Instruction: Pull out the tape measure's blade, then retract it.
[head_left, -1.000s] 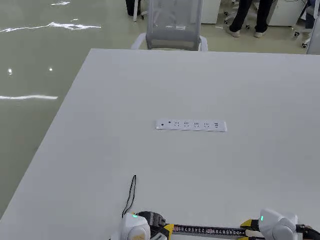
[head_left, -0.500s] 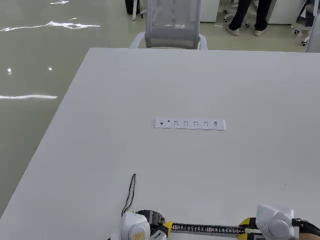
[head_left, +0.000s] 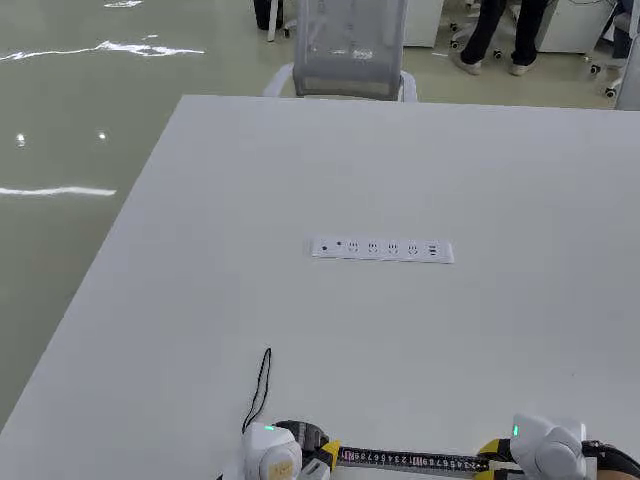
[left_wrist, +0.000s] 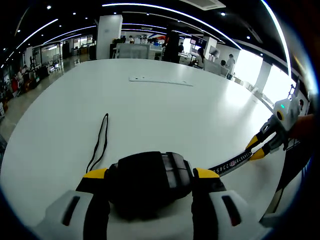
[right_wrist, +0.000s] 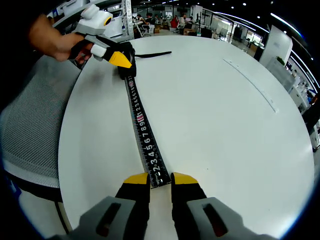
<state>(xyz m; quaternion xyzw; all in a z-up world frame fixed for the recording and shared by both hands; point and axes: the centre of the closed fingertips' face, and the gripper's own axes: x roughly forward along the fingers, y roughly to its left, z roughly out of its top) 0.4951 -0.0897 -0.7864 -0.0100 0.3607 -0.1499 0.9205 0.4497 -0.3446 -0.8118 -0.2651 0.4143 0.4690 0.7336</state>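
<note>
- The white table (head_left: 420, 170) lies bare ahead of both grippers, leaving room for a long pull
- The power strip (head_left: 382, 250) sits well beyond them, out of the way
- The blade (right_wrist: 144, 131) runs flat from one gripper to the other, part drawn
- The left gripper (left_wrist: 151, 175) clamps the tape measure case (left_wrist: 150, 192), anchoring it against the pull
- The right gripper (right_wrist: 160, 179) is nipped on the blade's tip, probably to haul it outward
- The black cord (head_left: 262, 385) trails slack beyond the left gripper
</note>
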